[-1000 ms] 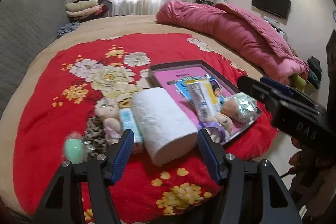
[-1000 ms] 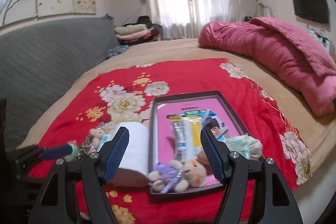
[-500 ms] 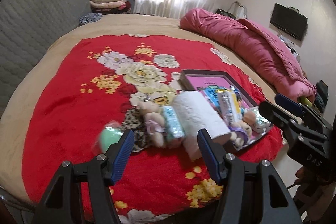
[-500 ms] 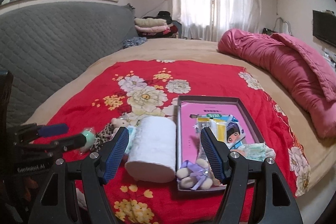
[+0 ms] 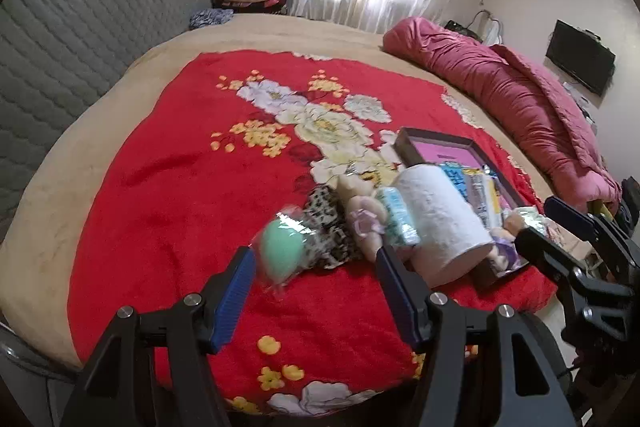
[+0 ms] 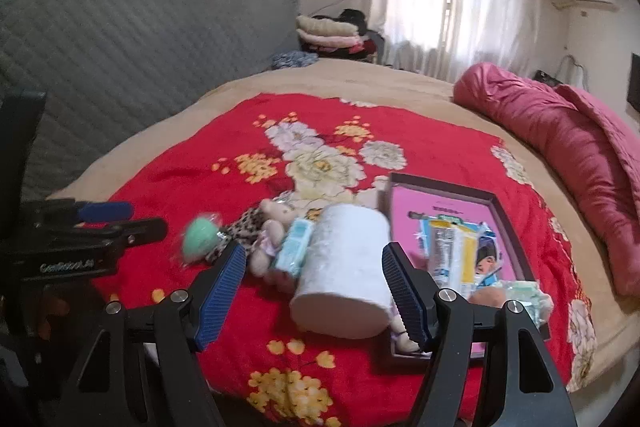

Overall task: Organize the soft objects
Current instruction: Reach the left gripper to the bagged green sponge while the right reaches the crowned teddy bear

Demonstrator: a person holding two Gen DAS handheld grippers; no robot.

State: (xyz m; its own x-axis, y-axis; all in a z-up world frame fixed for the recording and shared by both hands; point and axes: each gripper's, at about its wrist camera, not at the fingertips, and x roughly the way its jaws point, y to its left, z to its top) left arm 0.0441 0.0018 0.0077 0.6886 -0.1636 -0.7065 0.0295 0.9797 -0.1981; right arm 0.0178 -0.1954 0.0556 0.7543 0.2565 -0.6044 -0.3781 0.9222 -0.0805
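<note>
On a red flowered blanket, a row of soft things at centre right of the left wrist frame: green sponge ball in wrapper, leopard-print cloth, small plush bear, tissue pack, white paper roll, then a dark tray with packets. Left gripper at the bottom of the frame, jaws wide apart, holding nothing. Right gripper at lower centre of its own frame, also wide apart, empty, paper roll visible between the blue pads.

Toys, tissues beside tray
</note>
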